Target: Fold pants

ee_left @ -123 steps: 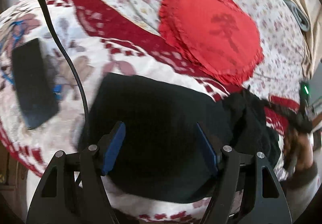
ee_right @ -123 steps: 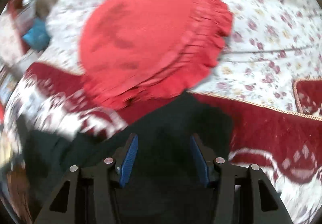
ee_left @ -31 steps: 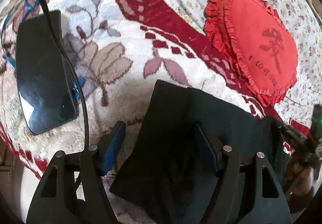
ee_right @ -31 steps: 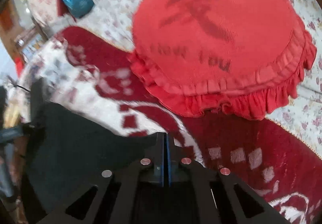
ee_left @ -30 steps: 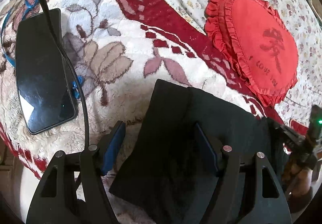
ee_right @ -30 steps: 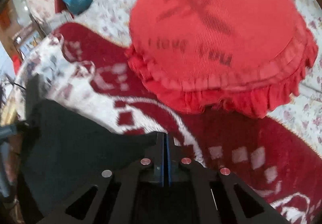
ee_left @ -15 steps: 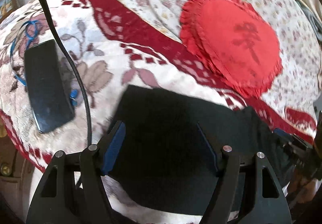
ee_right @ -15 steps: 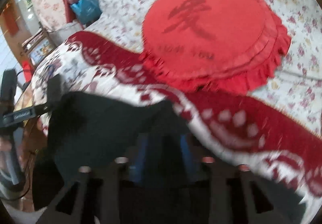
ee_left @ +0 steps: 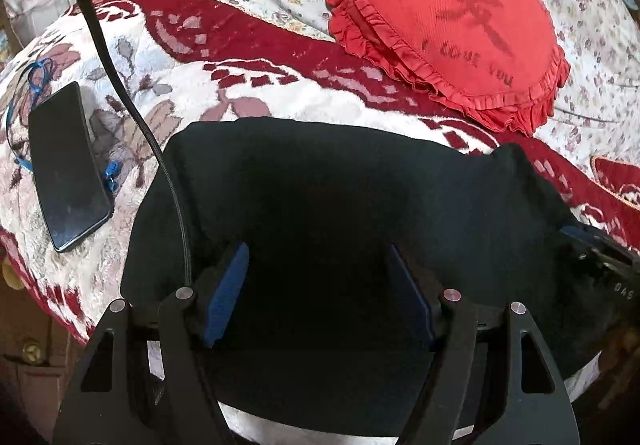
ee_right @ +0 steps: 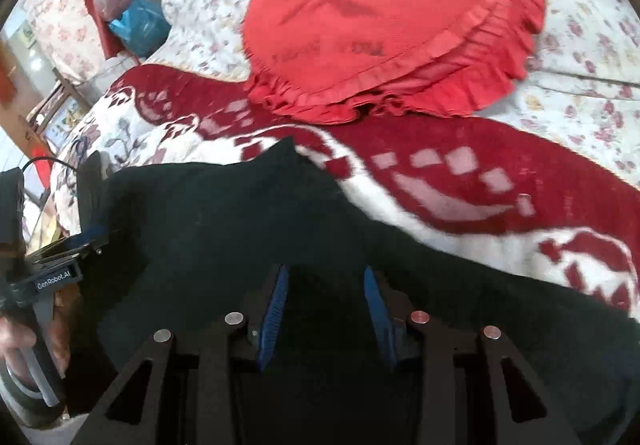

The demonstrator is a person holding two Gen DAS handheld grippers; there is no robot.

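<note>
Black pants [ee_left: 340, 205] lie folded on blanket [ee_left: 280, 93], just below red cushion [ee_left: 452, 25]. Left gripper [ee_left: 320, 293] wide open, holding nothing; right gripper [ee_right: 324, 305] partly open, empty too. You press flat — smooth edges outward, avoid dragging phone [ee_left: 66, 165].

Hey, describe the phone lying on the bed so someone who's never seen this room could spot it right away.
Start from the big red frilled cushion on the bed, then follow the red and white floral blanket toward its left edge, past the black pants. There lies the phone: a flat black glossy slab, screen dark, with a thin blue cord looped beside it. Nothing else there is hard and shiny.
</note>
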